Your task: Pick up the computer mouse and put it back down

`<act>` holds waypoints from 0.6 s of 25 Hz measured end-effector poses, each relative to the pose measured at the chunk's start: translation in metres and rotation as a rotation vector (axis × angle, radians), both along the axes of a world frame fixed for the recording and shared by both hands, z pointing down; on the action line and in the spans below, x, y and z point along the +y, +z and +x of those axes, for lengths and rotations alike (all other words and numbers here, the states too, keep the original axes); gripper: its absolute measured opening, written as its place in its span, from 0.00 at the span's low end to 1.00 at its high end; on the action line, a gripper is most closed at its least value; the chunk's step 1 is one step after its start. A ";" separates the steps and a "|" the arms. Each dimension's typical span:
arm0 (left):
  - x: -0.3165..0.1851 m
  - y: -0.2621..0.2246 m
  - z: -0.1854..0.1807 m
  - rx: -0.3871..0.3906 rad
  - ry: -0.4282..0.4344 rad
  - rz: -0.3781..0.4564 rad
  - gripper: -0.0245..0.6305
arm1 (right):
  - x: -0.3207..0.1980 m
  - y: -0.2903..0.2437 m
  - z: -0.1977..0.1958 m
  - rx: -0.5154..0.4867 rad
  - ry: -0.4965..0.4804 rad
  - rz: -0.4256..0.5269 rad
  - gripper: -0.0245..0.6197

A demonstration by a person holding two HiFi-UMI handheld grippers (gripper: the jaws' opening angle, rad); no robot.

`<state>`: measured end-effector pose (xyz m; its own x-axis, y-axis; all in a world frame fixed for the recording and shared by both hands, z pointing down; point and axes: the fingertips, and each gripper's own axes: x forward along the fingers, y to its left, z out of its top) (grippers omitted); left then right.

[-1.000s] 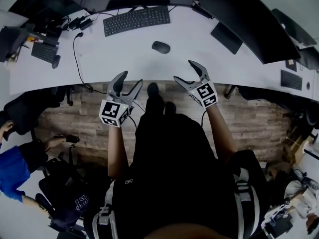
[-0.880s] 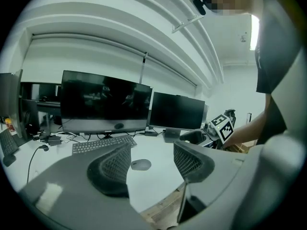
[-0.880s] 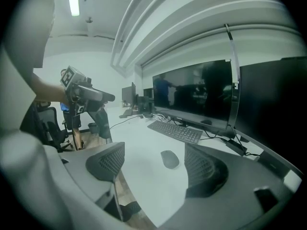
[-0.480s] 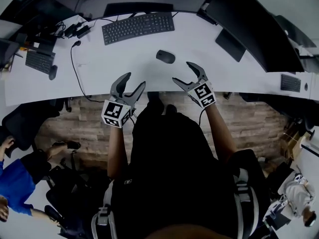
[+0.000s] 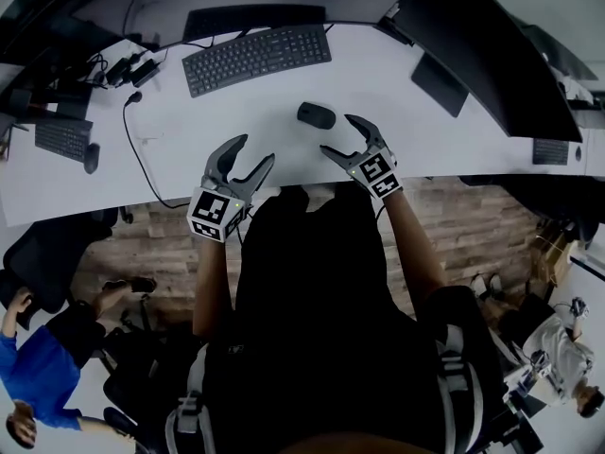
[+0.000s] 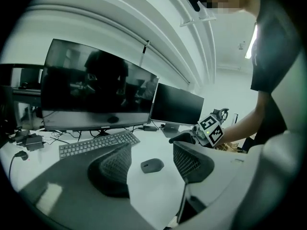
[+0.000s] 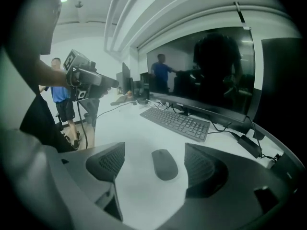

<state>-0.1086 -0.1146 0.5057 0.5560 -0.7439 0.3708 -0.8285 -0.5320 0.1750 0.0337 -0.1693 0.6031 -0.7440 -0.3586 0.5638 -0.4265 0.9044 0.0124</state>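
- Matte black plastic, low and rounded like a pebble: in the head view the computer mouse [image 5: 316, 114] lies on the white desk [image 5: 189, 130], between the keyboard [image 5: 257, 57] and the right gripper [image 5: 338, 134], just ahead of the latter; the left gripper [image 5: 253, 149] hovers near the desk's front edge, further off
- Left gripper view: its jaws stand apart with only bare desk between them; the mouse sits well beyond, and the pads [image 6: 115, 164] show a fine ribbed mesh on their inner faces
- Right gripper view: jaws wide apart and empty, framing the mouse, which rests ahead of them untouched; its shell looks smooth, slightly slick
- By my judgement it is light and rigid; the best hold is across its two long flanks at mid-body, since the domed top could slip from a high pinch
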 end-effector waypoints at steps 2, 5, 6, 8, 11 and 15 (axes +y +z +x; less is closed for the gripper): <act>-0.005 0.004 -0.002 -0.009 -0.004 -0.010 0.45 | -0.002 0.007 -0.005 0.005 -0.017 -0.013 0.64; -0.011 0.011 -0.003 -0.010 -0.021 -0.030 0.45 | -0.007 0.017 -0.010 0.011 -0.044 -0.026 0.64; -0.013 0.012 -0.002 -0.009 -0.026 -0.033 0.45 | -0.010 0.019 -0.011 0.015 -0.052 -0.028 0.64; -0.017 0.012 0.002 -0.007 -0.034 -0.034 0.45 | -0.015 0.025 -0.013 0.019 -0.069 -0.034 0.64; -0.020 0.013 0.006 -0.015 -0.046 -0.047 0.45 | -0.022 0.034 -0.016 0.027 -0.103 -0.047 0.64; -0.024 0.017 0.005 -0.022 -0.093 -0.070 0.45 | -0.030 0.049 -0.023 0.041 -0.158 -0.066 0.64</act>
